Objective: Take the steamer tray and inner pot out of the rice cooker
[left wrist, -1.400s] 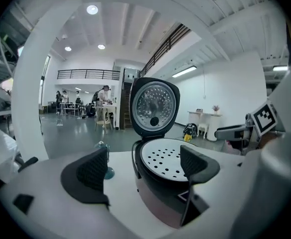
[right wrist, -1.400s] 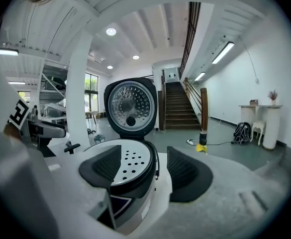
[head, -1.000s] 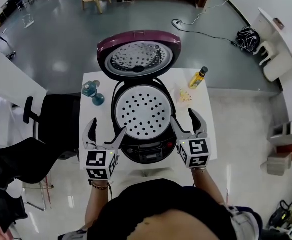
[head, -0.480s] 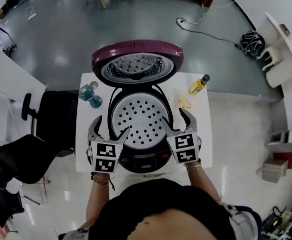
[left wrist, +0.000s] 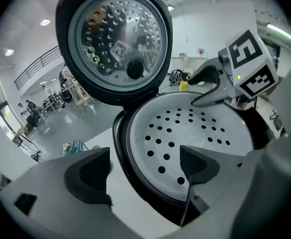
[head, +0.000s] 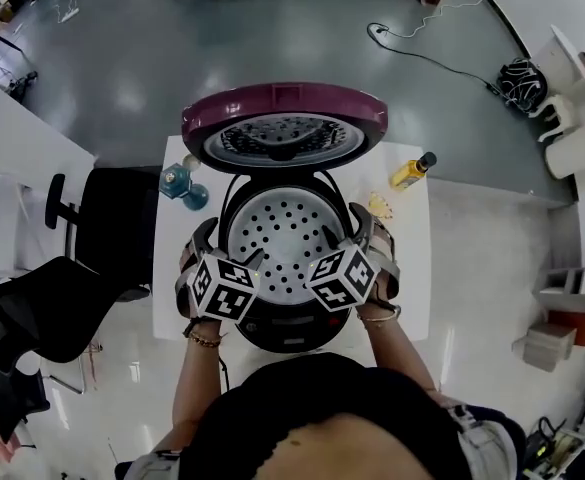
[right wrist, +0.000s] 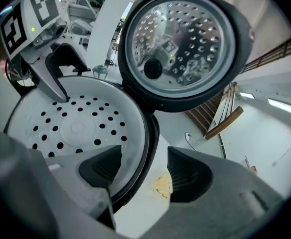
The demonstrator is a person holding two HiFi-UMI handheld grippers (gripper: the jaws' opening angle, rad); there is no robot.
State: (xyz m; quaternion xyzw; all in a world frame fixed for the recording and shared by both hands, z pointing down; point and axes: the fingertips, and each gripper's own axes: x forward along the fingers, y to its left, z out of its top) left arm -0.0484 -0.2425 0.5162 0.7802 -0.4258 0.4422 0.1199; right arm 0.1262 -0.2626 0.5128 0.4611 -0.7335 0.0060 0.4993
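Head view: the rice cooker (head: 290, 326) stands on a white table (head: 412, 298) with its maroon lid (head: 284, 118) swung fully up and back. The perforated steamer tray (head: 282, 230) sits seated in the mouth of the cooker. The inner pot is not visible and presumably lies beneath the tray. The left gripper (head: 227, 248) is at the tray's left edge and the right gripper (head: 347, 226) at its right edge, on opposite sides. A yellow bottle (head: 413, 171) stands well apart at the back right. Left gripper view: the jaws stand wide apart and hold nothing. One jaw hangs outside the cooker wall over the table, the other over the holed floor of the tray, so the rim lies between them. Right gripper view: same condition, jaws wide apart and empty, the inner jaw over the tray's edge, the outer jaw over the table near a yellow scrap (right wrist: 161, 185). Assessment: the step in hand is taking hold of the tray, and neither gripper has contact yet. Each inner jaw should drop just inside the tray's lip and each outer jaw should catch that lip alone, not the cooker's black collar. Both should close together and lift level and straight up, since a one-sided pull is likely to tilt the tray and jam it against the pot.
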